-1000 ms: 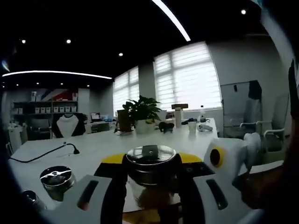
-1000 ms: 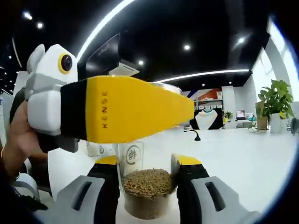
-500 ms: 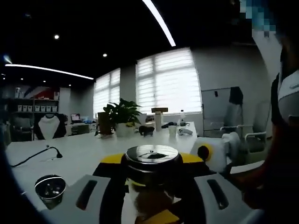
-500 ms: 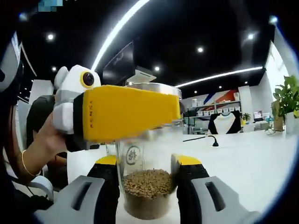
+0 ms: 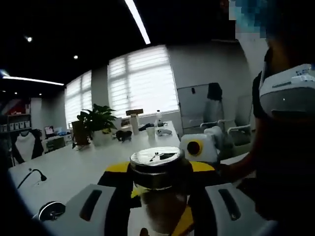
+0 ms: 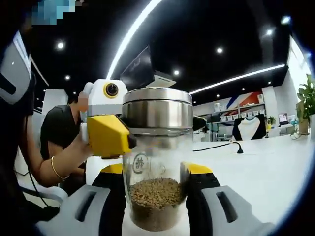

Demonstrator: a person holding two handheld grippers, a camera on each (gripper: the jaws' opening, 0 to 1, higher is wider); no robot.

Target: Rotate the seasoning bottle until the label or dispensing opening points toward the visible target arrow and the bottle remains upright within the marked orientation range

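Both tongs clamp seasoning bottle [image 6: 156,162]; left tongs [image 6: 115,137] swung round lid since earlier.

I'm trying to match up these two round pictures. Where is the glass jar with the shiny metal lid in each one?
Left gripper view: the seasoning bottle sits low at centre, seen from above its metal lid, between that view's own jaws.
Right gripper view: the same bottle stands at centre, seen side-on, grains in its lower part.
Shared landmark: the black-and-white mannequin bust, far left and right of the bottle.

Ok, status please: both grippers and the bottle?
Right gripper shut on bottle body. Left gripper shut on its steel lid. Bottle upright. No arrow visible.
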